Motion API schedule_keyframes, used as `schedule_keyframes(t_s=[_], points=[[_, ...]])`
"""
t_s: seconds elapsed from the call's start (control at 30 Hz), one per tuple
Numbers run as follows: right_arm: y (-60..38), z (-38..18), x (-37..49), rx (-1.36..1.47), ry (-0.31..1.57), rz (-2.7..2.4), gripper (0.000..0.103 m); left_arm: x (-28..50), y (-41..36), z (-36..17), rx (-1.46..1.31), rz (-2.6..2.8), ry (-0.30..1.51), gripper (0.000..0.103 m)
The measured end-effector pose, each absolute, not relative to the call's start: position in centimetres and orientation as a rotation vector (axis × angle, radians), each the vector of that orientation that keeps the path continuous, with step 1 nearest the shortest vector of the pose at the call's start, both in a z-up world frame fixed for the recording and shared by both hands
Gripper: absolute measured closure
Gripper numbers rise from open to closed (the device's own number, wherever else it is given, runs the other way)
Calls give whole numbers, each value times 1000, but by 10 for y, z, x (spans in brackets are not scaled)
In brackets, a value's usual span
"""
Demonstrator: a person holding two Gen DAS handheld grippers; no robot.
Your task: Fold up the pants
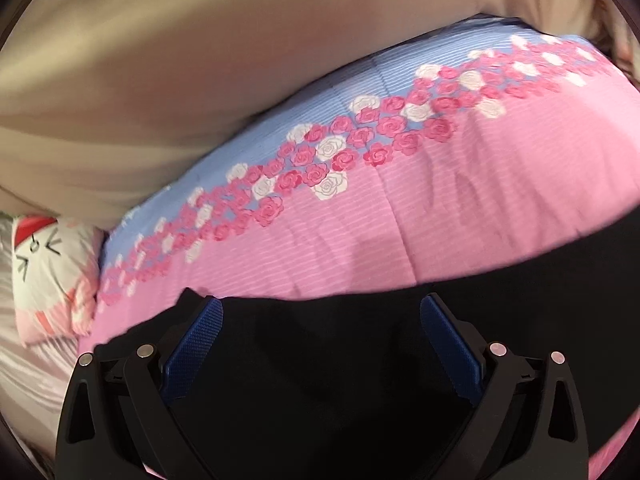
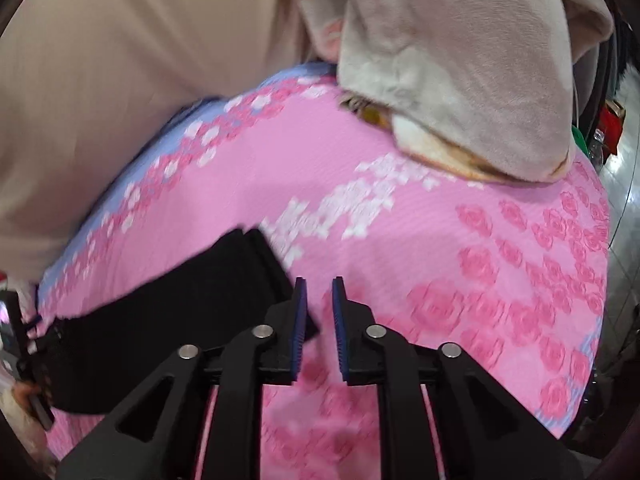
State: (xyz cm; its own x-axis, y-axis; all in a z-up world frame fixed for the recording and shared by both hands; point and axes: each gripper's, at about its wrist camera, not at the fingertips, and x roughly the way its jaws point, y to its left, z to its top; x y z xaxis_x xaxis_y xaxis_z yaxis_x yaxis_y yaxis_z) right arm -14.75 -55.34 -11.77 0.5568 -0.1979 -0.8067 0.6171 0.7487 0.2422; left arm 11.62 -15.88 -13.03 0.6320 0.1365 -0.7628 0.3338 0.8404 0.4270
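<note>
Lying flat on bedsheet (image 2: pixel 400 240), black pants (image 2: pixel 160 312) long axis left-right; left tongs (image 1: pixel 320 320) wide open, right tongs (image 2: pixel 319 284) slightly open, both empty

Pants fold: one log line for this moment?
pants: flat on pink bedspread | left gripper: open over pants | right gripper: open, empty, beside pants edge

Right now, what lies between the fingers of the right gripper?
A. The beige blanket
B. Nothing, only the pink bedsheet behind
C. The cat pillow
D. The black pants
B: the right gripper stands open with an empty gap, the black pants lying to its left on the pink bedsheet.
</note>
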Motion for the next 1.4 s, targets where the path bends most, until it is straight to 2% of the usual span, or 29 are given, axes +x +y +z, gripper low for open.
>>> schedule_keyframes(t_s=[0.03, 0.1, 0.37, 0.4, 0.43, 0.47, 0.5, 0.53, 0.57, 0.77, 1.07, 1.27, 1.4], points=[[-542, -120, -141, 528, 852, -517, 31, 111, -157, -127, 588, -132, 893, 5], [-531, -122, -133, 485, 845, -521, 29, 101, -151, -120, 592, -143, 903, 5], [-565, -168, -101, 623, 916, -353, 30, 76, -117, -88, 550, -161, 940, 5], [-561, -173, -95, 599, 948, -329, 32, 74, -116, -87, 555, -159, 944, 5], [-554, -172, -92, 530, 947, -321, 39, 71, -114, -86, 556, -161, 949, 5], [-548, -172, -89, 484, 963, -320, 40, 70, -113, -86, 559, -160, 952, 5], [-545, -171, -88, 457, 972, -315, 53, 68, -112, -87, 565, -157, 956, 5], [-548, -171, -89, 489, 969, -300, 78, 67, -111, -87, 568, -155, 962, 5], [-551, -171, -90, 547, 962, -275, 86, 66, -110, -89, 571, -154, 973, 5], [-526, -133, -88, 667, 882, -211, 87, 72, -86, -90, 522, -130, 1032, 5], [-373, -48, -4, 623, 820, 89, 87, 86, -7, -76, 385, -71, 1023, 5], [-247, -36, 68, 520, 884, 252, 87, 86, 69, -72, 298, -39, 999, 5], [-167, -53, 107, 450, 967, 324, 87, 84, 120, -71, 263, 8, 977, 5]])
